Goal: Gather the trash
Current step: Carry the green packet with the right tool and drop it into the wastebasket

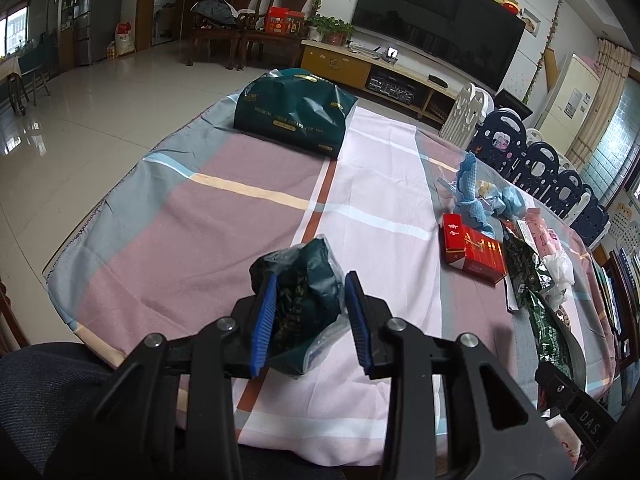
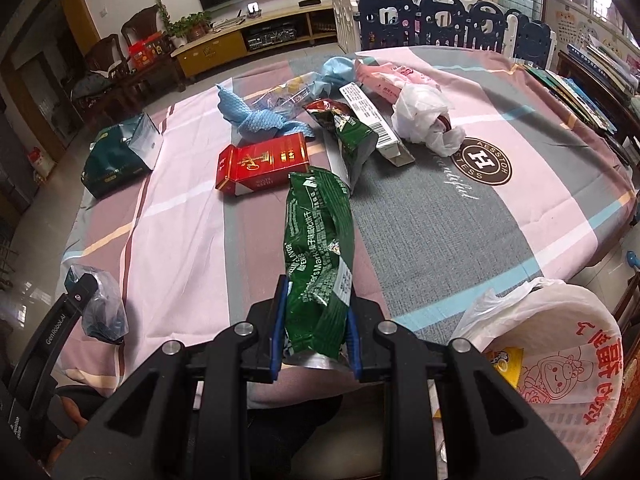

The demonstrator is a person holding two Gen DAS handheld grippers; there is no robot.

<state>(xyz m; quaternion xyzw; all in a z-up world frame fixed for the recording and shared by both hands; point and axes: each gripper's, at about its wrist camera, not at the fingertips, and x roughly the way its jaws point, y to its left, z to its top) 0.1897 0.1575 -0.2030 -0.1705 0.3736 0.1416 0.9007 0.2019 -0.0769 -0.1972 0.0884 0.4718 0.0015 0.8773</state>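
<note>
While both grips were loaded, read view by view:

Left wrist view, grip: left gripper point(image 1: 310, 312) at lower centre, narrowed onto a crumpled dark wrapper point(image 1: 304, 292) inside clear film, blue pads pressing both its sides.
Left wrist view, surroundings: red box point(image 1: 472, 254) and blue cloth point(image 1: 474, 196) at right of frame on the checked tablecloth point(image 1: 200, 216); dark green bag point(image 1: 294, 114) at upper centre, well apart.
Left wrist view, advice: best kept clamped and level, as the loose film looked likely to slip.

Right wrist view, grip: right gripper point(image 2: 316, 336) at lower centre, closed narrowly on the lower end of a long green snack packet point(image 2: 318, 240), the rest reaching up-frame over the cloth.
Right wrist view, target: white plastic bag point(image 2: 560, 340) open at lower right, seemingly the collecting bag.
Right wrist view, advice: probably lifted clear first, swung to lower right, floppy end dropped in before release.
Right wrist view, remaining: white crumpled bag point(image 2: 420, 116), pink packet point(image 2: 392, 76) in upper centre.
</note>
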